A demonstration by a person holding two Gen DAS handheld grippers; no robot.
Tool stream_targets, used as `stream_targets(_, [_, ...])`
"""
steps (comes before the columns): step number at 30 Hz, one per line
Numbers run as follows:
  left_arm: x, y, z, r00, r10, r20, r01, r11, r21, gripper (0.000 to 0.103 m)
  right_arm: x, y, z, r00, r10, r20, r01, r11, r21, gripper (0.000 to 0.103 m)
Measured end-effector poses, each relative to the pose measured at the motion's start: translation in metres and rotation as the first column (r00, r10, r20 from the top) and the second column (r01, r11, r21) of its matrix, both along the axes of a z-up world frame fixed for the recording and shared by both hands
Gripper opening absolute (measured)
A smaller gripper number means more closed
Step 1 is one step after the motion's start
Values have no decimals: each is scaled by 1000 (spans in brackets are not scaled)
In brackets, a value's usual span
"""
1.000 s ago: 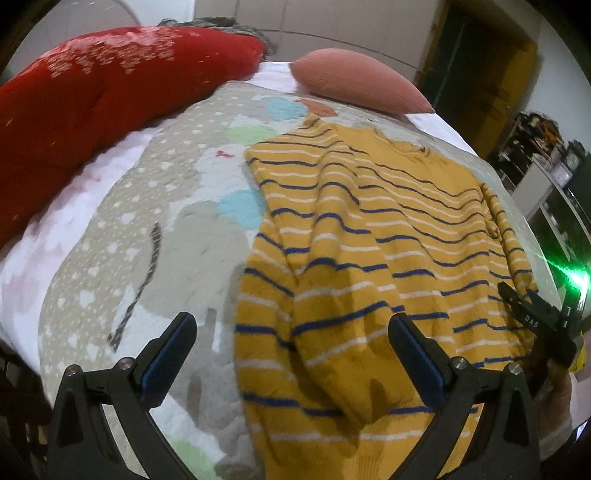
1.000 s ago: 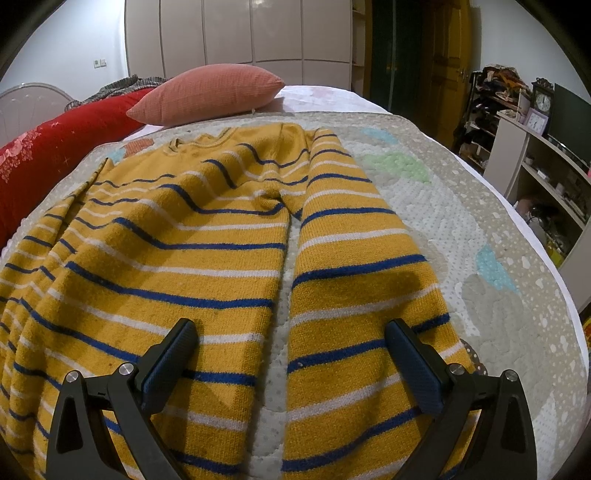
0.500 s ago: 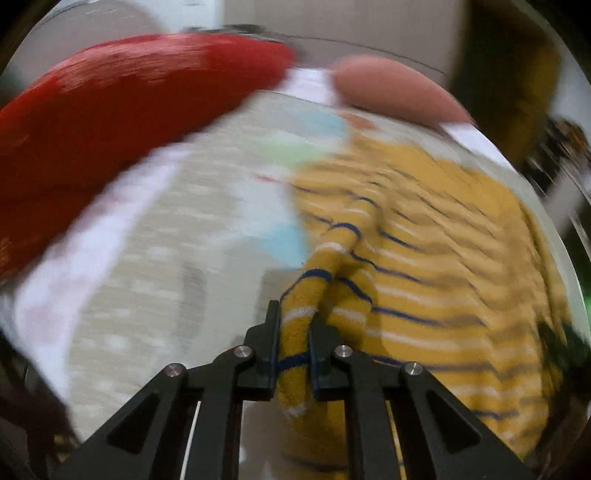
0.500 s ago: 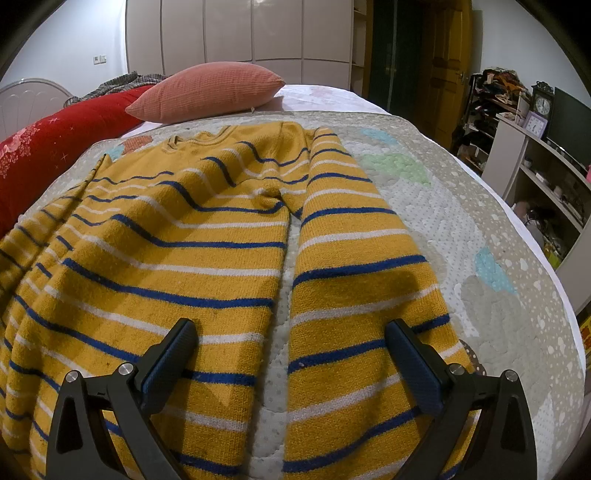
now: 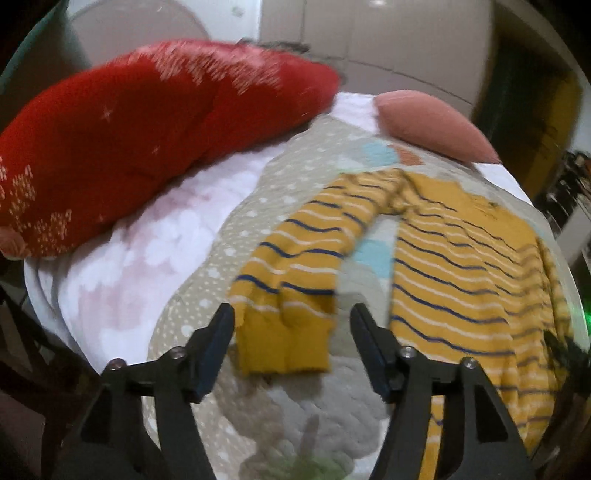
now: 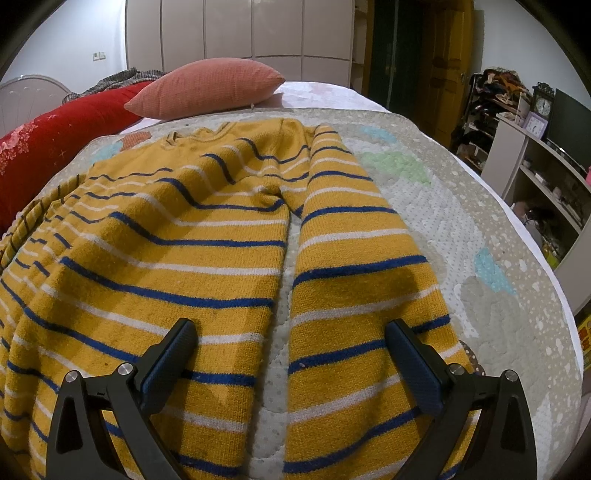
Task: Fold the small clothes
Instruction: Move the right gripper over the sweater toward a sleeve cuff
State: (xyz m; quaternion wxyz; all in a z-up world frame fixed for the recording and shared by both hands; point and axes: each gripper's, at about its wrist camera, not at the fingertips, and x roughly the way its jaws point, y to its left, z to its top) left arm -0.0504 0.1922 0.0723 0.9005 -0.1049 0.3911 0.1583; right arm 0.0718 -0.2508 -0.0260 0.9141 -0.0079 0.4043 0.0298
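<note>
A bedroom with pale wardrobe doors (image 6: 236, 29) and cluttered shelves (image 6: 546, 166) frames a bed spread with a dotted quilt (image 6: 461, 229), where a mustard sweater with blue and white stripes (image 6: 177, 236) lies face up, its neckline toward the pink pillow (image 6: 207, 88). The sleeve (image 5: 295, 266) that lay along the sweater's body a second ago now stretches out to the side of it, cuff resting on the quilt clear of the body, with a strip of quilt showing between them. The left tool (image 5: 291, 332), which pinched that sleeve half a second ago, has just been opening its jaws; they now stand spread on either side of the cuff without pressing it. That suggests the garment is being laid flat and squared before any fold is made, so the folding itself looks barely begun. The right tool (image 6: 291, 354) hovers with jaws spread wide over the sweater's near hem, above the gap between the body and the other sleeve (image 6: 354, 280), gripping nothing. Beside the sweater, on the far side from the shelves, a red bolster (image 5: 140, 147) lies along the bed's edge.
</note>
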Motion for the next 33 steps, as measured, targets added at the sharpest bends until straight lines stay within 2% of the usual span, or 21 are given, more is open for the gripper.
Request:
stream_targets(6, [-11, -40, 17, 997, -58, 60, 56, 998, 35, 70, 15, -10, 3, 991, 24, -132, -16, 998, 59, 103])
stream_targets(8, [-16, -51, 29, 993, -51, 111, 44, 997, 66, 76, 14, -11, 3, 992, 17, -123, -10, 998, 62, 103])
stream_targets(10, [-20, -57, 40, 986, -41, 161, 28, 996, 81, 89, 9, -10, 1, 995, 16, -103, -11, 999, 51, 103])
stream_targets(12, [-20, -62, 49, 977, -58, 204, 42, 996, 82, 93, 6, -11, 0, 996, 21, -86, -17, 999, 50, 103])
stream_targets(16, [-13, -69, 61, 975, -67, 213, 49, 995, 92, 93, 0, -17, -1, 999, 5, -53, 0, 996, 91, 103])
stream_targets(20, [-13, -78, 64, 969, -70, 238, 50, 995, 86, 97, 0, -8, 0, 998, 4, -69, -2, 999, 34, 103])
stream_targets(24, [-12, -89, 60, 968, -95, 231, 78, 993, 83, 97, 2, -3, -1, 997, -3, -80, 2, 1000, -12, 103])
stream_targets(27, [-7, -101, 52, 979, -107, 176, 85, 988, 130, 97, 2, -5, -1, 997, -10, -74, 10, 1000, -6, 103])
stream_targets(33, [-5, -108, 32, 985, -140, 104, 134, 989, 59, 97, 0, -7, -2, 999, -18, -46, 18, 1000, 15, 103])
